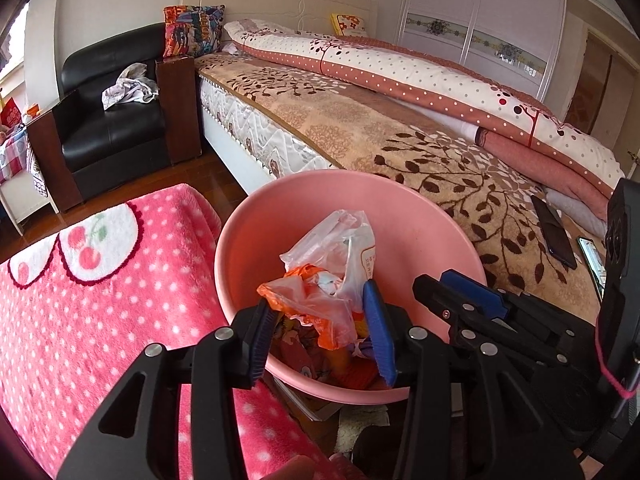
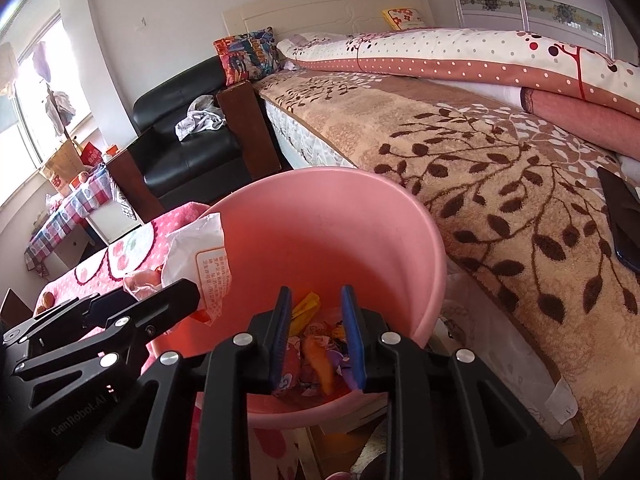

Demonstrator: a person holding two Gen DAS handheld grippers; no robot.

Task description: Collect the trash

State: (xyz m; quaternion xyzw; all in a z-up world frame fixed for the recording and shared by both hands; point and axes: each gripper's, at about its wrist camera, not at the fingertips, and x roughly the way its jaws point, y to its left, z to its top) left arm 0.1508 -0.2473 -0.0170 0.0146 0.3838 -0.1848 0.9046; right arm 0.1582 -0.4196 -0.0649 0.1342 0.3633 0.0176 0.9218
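My left tool (image 1: pixel 320 320) is angled down over the near rim of the round pink plastic bin (image 1: pixel 420 216), its blue-padded fingers (image 1: pixel 378 320) standing wide apart. A crumpled bundle of clear and orange plastic bags (image 1: pixel 328 276) sits between them at the bin's mouth; I cannot confirm that either pad presses on it, so I record the tool as released. My right tool (image 2: pixel 316 316) is also pitched down into the same bin, fingers parted to a narrower gap with nothing between them; through the gap I see loose colourful wrappers (image 2: pixel 316 348) on the bin floor.

In the right wrist view the bag bundle is half hidden behind the left tool's black frame, with only a white printed panel showing. The bin's base is cut off by both tool bodies, so I cannot make out what it stands on. Items beneath the bin are too dark to identify.

Surroundings, left to right: a pink polka-dot fleece blanket with cherry motif (image 1: pixel 100 280) just beside the bin; a black leather armchair (image 1: pixel 112 120) holding a crumpled grey cloth (image 1: pixel 128 88); a bed with a tan leaf-patterned cover (image 1: pixel 400 148) directly behind the bin; a folded dotted quilt (image 1: pixel 420 72); dark phones (image 1: pixel 554 232) lying on the cover at far right.
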